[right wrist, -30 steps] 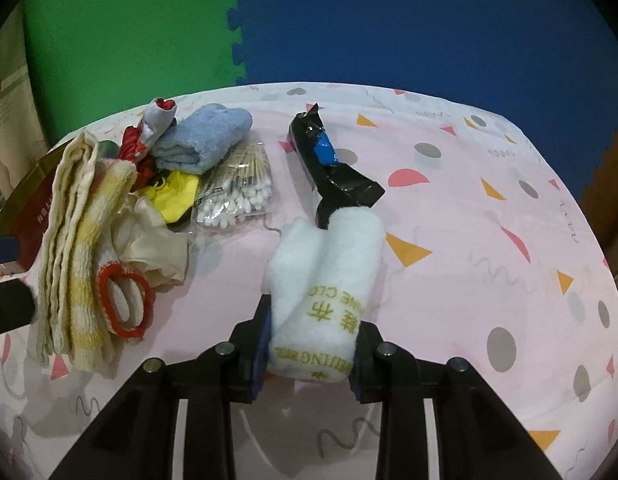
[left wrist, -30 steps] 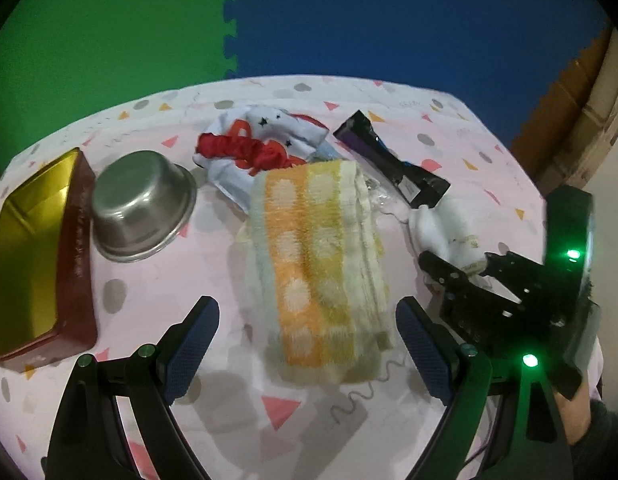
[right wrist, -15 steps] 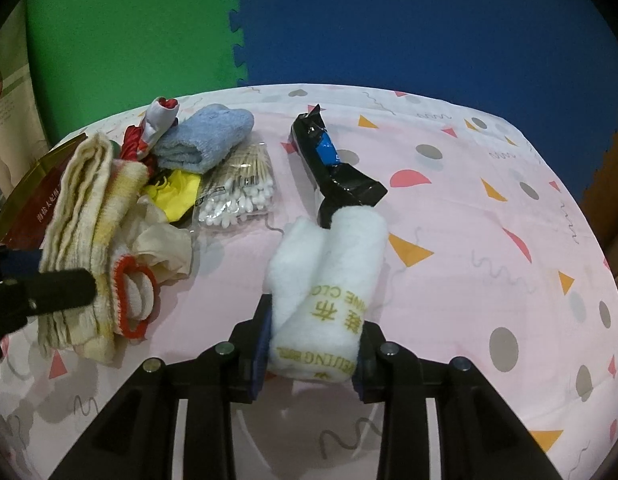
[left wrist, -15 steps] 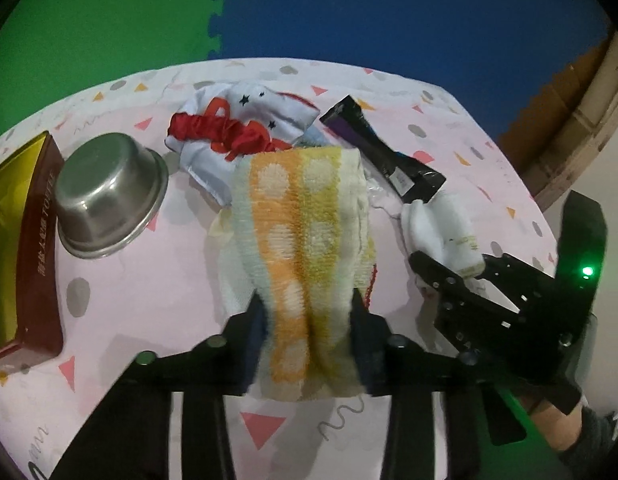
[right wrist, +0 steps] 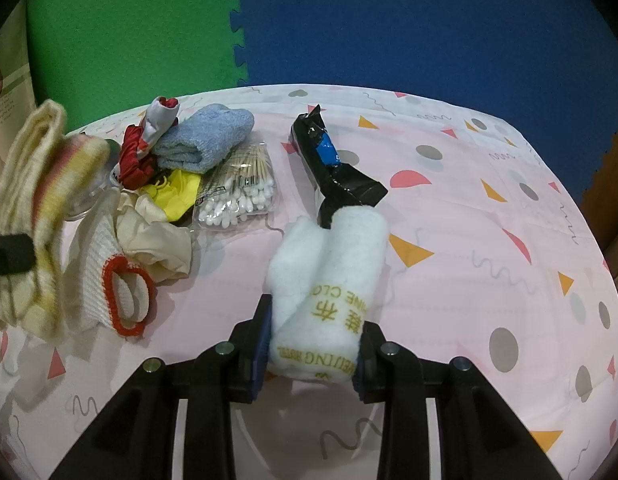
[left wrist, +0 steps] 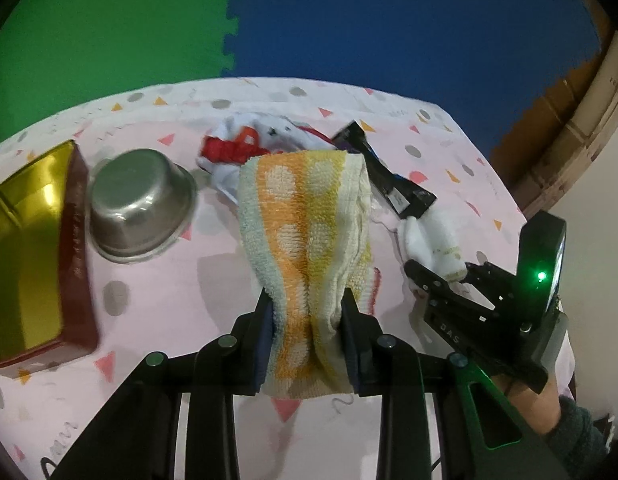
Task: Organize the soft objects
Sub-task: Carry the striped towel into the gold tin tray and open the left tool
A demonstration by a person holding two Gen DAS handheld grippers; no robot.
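Note:
A folded yellow, orange and white spotted towel (left wrist: 305, 208) is pinched at its near end by my left gripper (left wrist: 309, 332), whose jaws are closing on it. The towel's far end hangs raised over the pink tablecloth (left wrist: 197, 280). From the right wrist view the same towel (right wrist: 33, 220) is blurred at the far left. My right gripper (right wrist: 313, 340) is shut on a white rolled cloth (right wrist: 333, 280) with gold lettering, which rests low on the table. In the left wrist view that right gripper (left wrist: 441, 276) and the white cloth (left wrist: 433, 240) sit to the right.
A steel bowl (left wrist: 141, 204) and a gold tin (left wrist: 25, 248) stand at the left. Behind lie a black tube (right wrist: 333, 168), a pack of cotton swabs (right wrist: 241, 192), a blue cloth (right wrist: 209, 136), a red-cuffed glove (right wrist: 117, 292), a cream cloth (right wrist: 157, 236) and a white and red cloth (left wrist: 261, 140).
My left gripper went from wide open around the towel to shut on it, then rose with the towel. The right gripper kept still on the white cloth.

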